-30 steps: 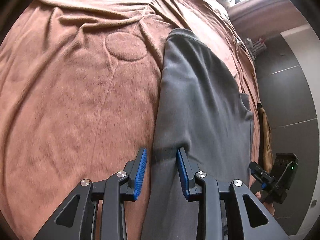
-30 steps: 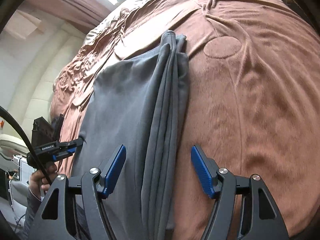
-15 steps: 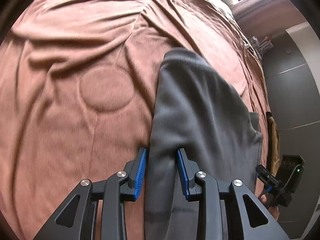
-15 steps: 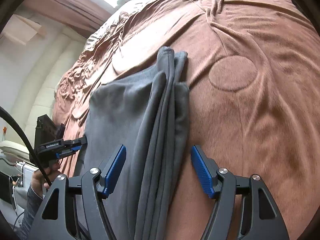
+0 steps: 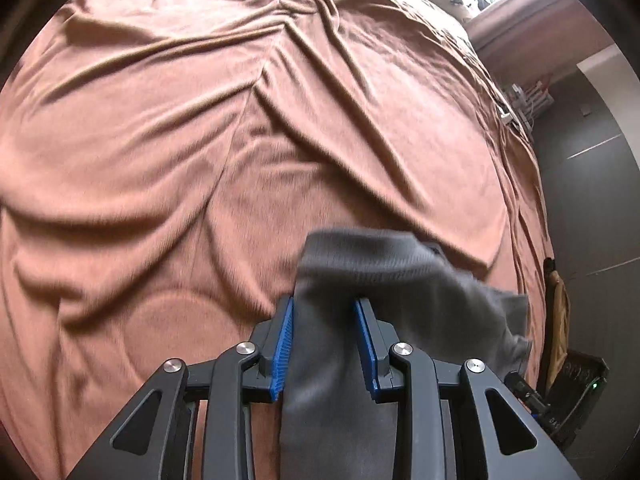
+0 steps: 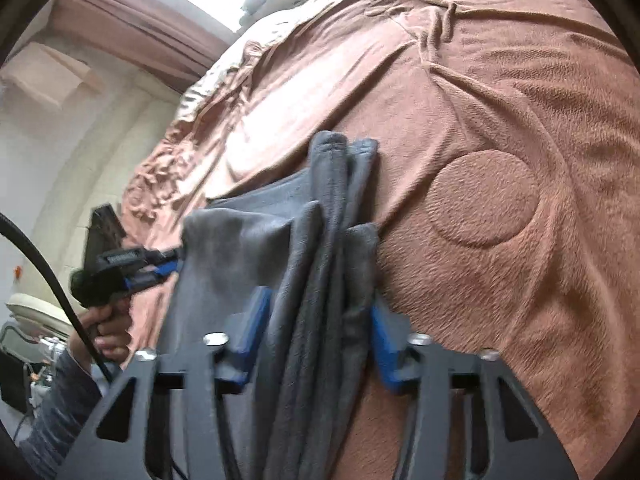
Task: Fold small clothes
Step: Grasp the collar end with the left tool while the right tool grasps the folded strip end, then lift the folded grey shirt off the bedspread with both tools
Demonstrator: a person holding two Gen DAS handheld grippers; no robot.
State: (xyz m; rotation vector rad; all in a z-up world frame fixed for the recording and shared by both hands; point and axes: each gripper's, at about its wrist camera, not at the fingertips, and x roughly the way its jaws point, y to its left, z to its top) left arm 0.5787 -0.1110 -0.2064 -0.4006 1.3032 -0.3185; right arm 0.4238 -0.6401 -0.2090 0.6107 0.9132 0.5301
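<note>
A grey garment [image 5: 400,280] lies on the brown bed cover [image 5: 200,160]. My left gripper [image 5: 325,344] is shut on one end of it, and that end hangs doubled over past the blue pads. The right wrist view shows the left gripper [image 6: 176,264] holding up a lifted layer of the grey garment [image 6: 240,248] at the left. My right gripper [image 6: 318,332] is closing its jaws on the bunched long folds at the garment's right edge, and the blue pads touch the cloth on both sides. The right gripper's tip [image 5: 520,384] shows at the lower right of the left wrist view.
The brown bed cover [image 6: 520,120] is wrinkled, with a round pressed mark [image 6: 484,196] right of the garment. A person's hand [image 6: 104,332] and a black cable [image 6: 52,280] are at the left. Beyond the bed edge are a dark floor [image 5: 592,200] and a pale wall [image 6: 60,140].
The left gripper has carried its held end forward over the garment towards the far end, folding the cloth over. The right jaws have gone from wide open to closed against the bunched folds.
</note>
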